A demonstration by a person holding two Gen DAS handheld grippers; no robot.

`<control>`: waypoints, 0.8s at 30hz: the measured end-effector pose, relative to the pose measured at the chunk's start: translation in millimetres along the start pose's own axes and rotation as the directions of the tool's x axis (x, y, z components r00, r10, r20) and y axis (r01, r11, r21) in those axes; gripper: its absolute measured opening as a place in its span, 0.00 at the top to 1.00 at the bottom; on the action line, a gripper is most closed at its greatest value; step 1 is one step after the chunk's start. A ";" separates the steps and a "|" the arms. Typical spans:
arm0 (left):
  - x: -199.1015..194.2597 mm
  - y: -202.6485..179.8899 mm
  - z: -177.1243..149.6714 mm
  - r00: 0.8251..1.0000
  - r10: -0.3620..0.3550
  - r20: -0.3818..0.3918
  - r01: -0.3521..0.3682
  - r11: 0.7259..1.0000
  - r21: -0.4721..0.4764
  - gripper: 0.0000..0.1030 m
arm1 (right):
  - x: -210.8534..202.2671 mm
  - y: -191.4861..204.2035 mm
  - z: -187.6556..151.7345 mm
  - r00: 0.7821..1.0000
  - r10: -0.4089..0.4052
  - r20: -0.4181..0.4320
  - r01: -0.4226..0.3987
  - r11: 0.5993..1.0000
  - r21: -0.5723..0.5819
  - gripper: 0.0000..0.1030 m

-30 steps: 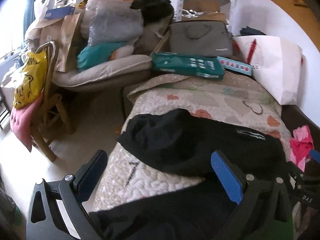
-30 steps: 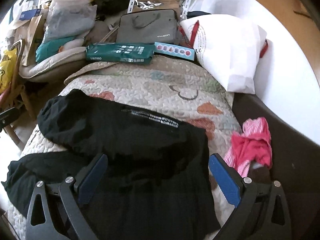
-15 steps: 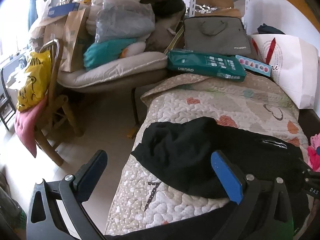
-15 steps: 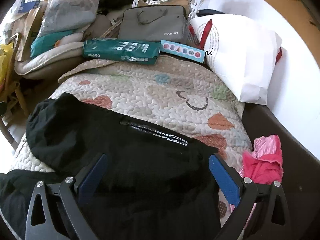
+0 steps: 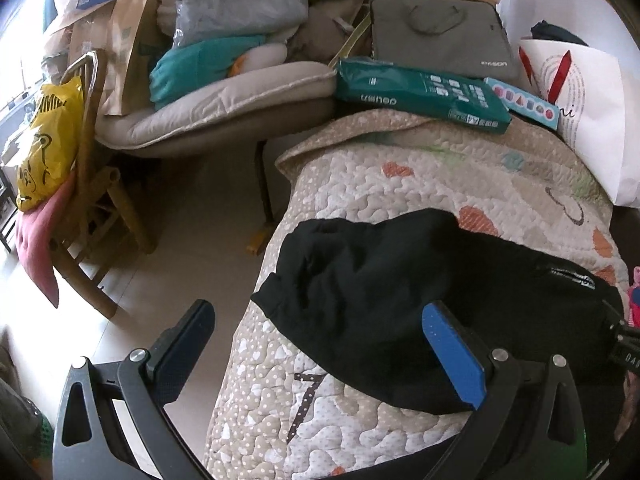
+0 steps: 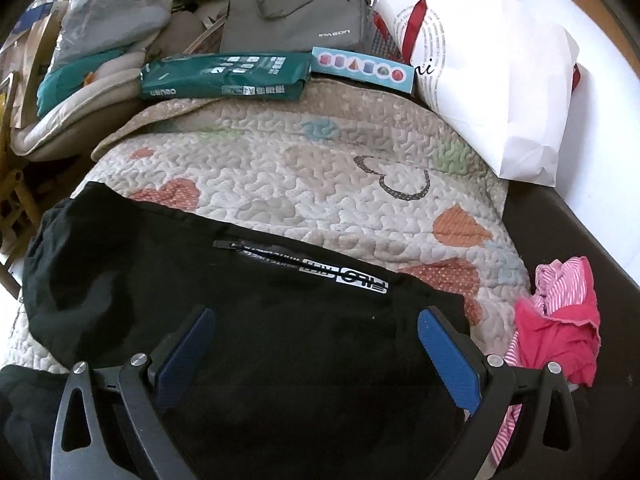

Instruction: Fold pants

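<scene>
Black pants [image 5: 384, 280] lie folded over across a quilted, heart-patterned bed cover [image 5: 420, 176]. In the right wrist view the pants [image 6: 240, 292] show a white printed logo near a zipped pocket. My left gripper [image 5: 320, 344] is open and empty, above the pants' left end at the bed's left edge. My right gripper [image 6: 316, 344] is open and empty, hovering over the right half of the pants. A tip of the right gripper shows at the right edge of the left wrist view [image 5: 622, 344].
A pink striped garment [image 6: 556, 328] lies on the dark bed edge at right. A green package [image 6: 224, 76], a blue box [image 6: 364, 64], a grey laptop bag [image 6: 296, 16] and a white paper bag [image 6: 492, 76] stand at the bed's far end. A cluttered chair [image 5: 224, 92] and wooden chair [image 5: 88, 200] stand left.
Both grippers have drawn back and lifted from the pants, so the pants sit farther off in both views. The jaws stay open. The pants lie still.
</scene>
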State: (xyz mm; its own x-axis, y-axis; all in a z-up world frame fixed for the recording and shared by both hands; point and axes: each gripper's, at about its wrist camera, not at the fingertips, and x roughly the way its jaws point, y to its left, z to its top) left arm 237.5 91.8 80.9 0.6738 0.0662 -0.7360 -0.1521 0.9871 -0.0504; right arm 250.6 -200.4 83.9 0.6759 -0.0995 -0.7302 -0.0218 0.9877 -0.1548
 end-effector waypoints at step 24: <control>12.2 36.7 7.9 0.997 -0.028 -0.074 0.015 0.985 -0.171 0.00 | 28.9 -144.3 -13.7 0.997 0.038 -0.069 -0.009 0.926 0.378 0.12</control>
State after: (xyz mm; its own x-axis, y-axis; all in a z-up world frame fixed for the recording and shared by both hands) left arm 245.8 130.0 75.4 0.6226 0.0272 -0.7821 -0.2632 0.9484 -0.1766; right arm 263.2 -347.5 76.0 0.6223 -0.0701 -0.7796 0.2524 0.9608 0.1151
